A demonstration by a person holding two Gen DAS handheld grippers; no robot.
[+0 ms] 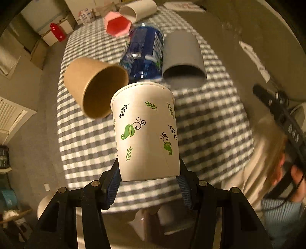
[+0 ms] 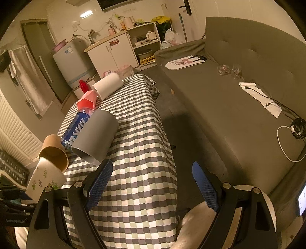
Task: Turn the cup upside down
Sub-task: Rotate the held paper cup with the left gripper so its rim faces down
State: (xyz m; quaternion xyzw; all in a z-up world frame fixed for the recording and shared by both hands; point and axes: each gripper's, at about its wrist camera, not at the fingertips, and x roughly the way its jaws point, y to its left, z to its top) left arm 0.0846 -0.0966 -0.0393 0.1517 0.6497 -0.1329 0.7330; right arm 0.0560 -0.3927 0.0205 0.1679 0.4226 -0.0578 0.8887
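My left gripper [image 1: 149,178] is shut on a white paper cup with green leaf prints [image 1: 146,132], gripped near its narrow base. The cup is held in the air above the checkered table [image 1: 210,134], its wide rim pointing away from the camera. The same cup shows at the lower left of the right wrist view [image 2: 45,179], next to the brown cup. My right gripper [image 2: 153,183] is open and empty above the near end of the table [image 2: 141,172].
On the table are a brown paper cup [image 1: 95,88], a blue bottle [image 1: 143,55], a grey cup [image 1: 181,55], a pink hexagonal cup [image 1: 117,24] and a white cup [image 1: 139,9]. A grey sofa [image 2: 239,107] runs along the right.
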